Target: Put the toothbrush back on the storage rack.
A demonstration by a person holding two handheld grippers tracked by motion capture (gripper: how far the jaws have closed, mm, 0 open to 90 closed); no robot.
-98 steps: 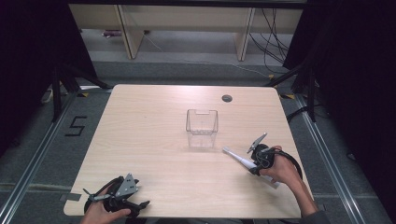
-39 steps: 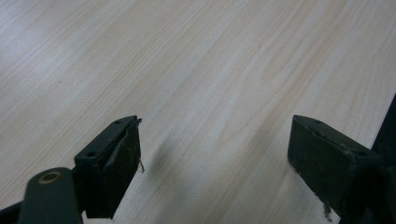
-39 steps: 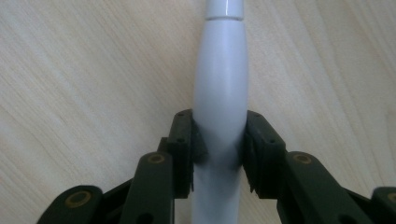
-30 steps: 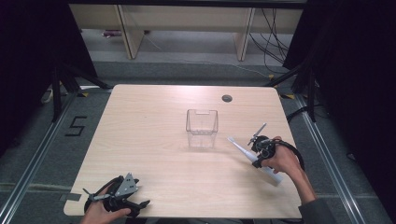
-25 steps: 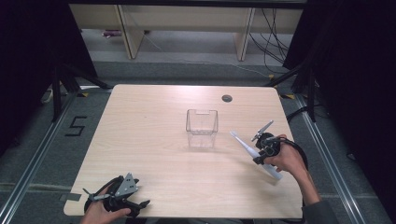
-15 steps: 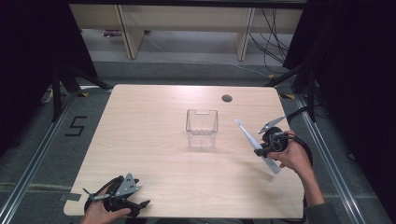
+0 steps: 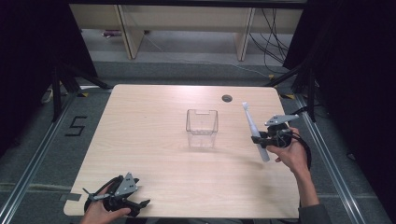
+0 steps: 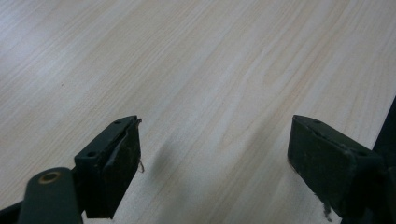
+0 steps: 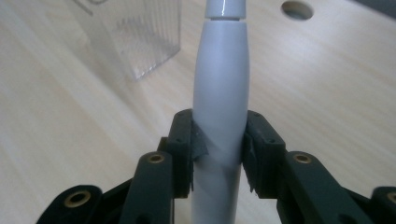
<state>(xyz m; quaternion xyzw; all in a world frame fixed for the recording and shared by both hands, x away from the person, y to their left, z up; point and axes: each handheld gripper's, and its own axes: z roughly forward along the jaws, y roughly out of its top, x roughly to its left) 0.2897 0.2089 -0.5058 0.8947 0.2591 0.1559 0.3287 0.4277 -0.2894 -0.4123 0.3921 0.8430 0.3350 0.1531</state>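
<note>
Black two-jaw right claw [image 9: 218,149] with brass-coloured pivot rivets, grey three-cornered top plate, trailing black cable, dark sleeve

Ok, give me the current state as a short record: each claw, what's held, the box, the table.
left claw: open, nothing between its jaws, low at the table's near left corner
right claw: shut on the toothbrush, right of the box
toothbrush: white, gripped on its handle, raised off the table, thin end pointing away from the person
box: clear, open-topped, upright near the table's middle, looks empty
table: light wood, round hole near the far edge
</note>
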